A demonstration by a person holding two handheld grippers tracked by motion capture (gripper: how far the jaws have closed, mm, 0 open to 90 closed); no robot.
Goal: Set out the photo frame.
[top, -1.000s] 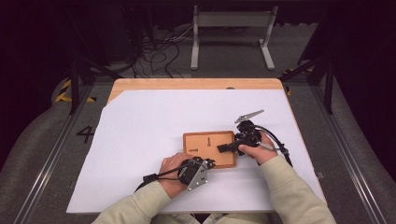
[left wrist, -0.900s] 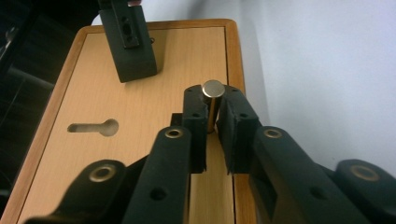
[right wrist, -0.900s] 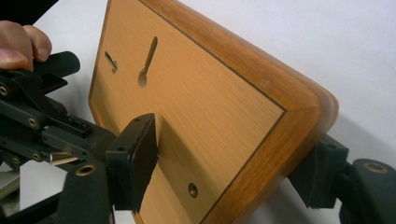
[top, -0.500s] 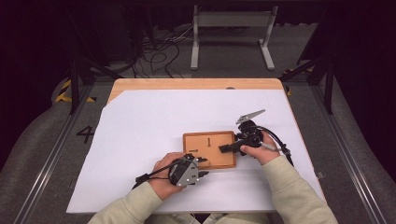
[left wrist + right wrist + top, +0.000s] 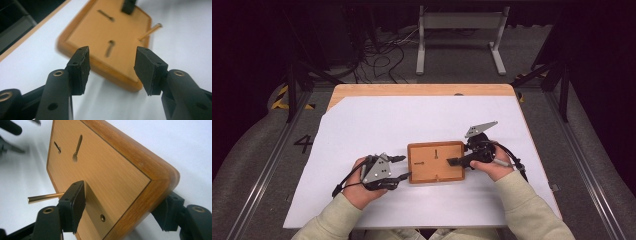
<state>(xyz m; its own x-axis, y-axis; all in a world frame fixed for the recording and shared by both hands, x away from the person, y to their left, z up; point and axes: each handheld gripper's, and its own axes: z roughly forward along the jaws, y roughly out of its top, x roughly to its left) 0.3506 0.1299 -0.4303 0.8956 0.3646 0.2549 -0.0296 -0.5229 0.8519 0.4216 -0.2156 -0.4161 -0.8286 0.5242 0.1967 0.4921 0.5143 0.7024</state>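
A wooden board (image 5: 432,170) with two keyhole slots lies on the white sheet near the front middle. My right gripper (image 5: 458,162) is shut on its right edge. In the right gripper view, one pad (image 5: 75,205) presses the board's (image 5: 105,165) top face and the other sits under the rim. A thin brass rod (image 5: 45,197) sticks out beside the board. My left gripper (image 5: 403,167) is just left of the board and apart from it. Its jaws have just been opening and nothing is between them. The left gripper view shows that gripper (image 5: 111,62) facing the board (image 5: 100,32) and the rod (image 5: 149,31).
The white sheet (image 5: 412,125) covers most of a wooden table whose bare edge (image 5: 422,90) runs along the back. Behind the table stand a metal frame (image 5: 459,20) and loose cables (image 5: 382,50) on the floor. Dark rails flank both sides.
My left gripper has drawn back to the left from the board's front left corner and its jaws have opened. The right gripper and the board have stayed put.
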